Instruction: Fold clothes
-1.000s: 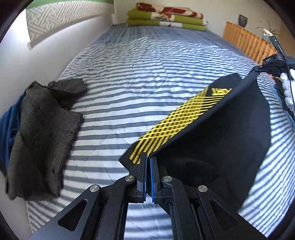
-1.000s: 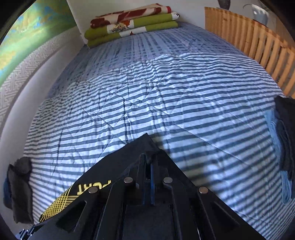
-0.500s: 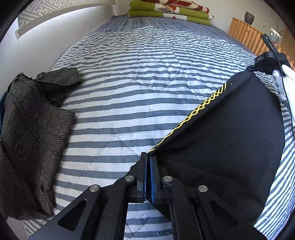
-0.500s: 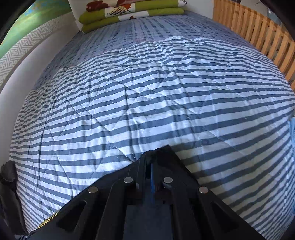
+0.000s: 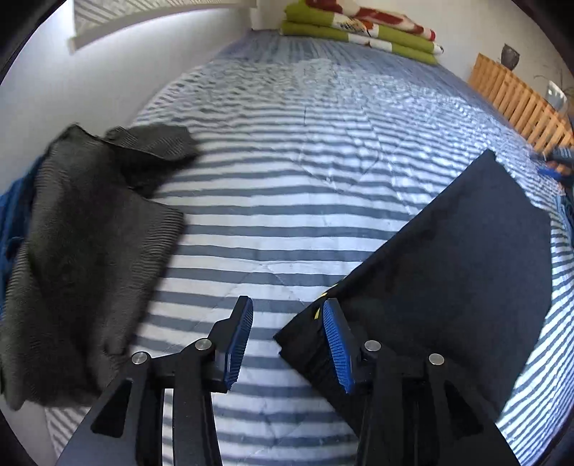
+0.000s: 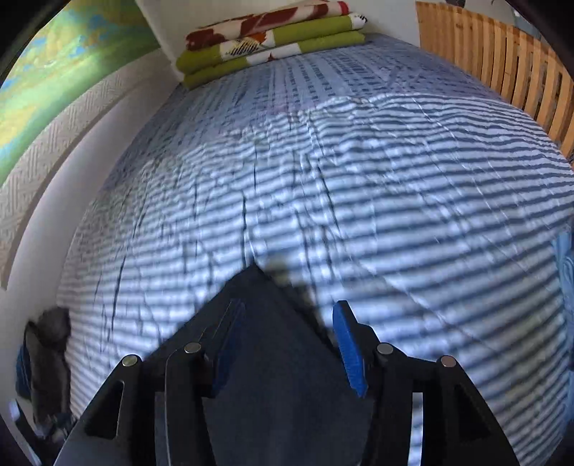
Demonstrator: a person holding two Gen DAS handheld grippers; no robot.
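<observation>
A fold of the black garment (image 5: 455, 272) is being finished on the bed (image 5: 287, 150), judging by how flat the cloth is lying on the striped cover. It is lying on the near right part of the bed. The grey garment (image 5: 79, 251) is resting at the left edge of the bed, apparently waiting its turn, and the blankets (image 5: 358, 32) are stacked at the far end of the bed.

The left tongs (image 5: 287, 344) are being held wide and empty, with one finger over the garment's near corner; the right tongs (image 6: 287, 344) are likewise spread wide over its far corner, gripping nothing. For the next move, a fresh edge is probably to be pinched for another fold, or the cloth moved aside.

Little of the garment's yellow print is being shown. Its right side is being cut off by the left view's rim, and the right view is being blurred.
</observation>
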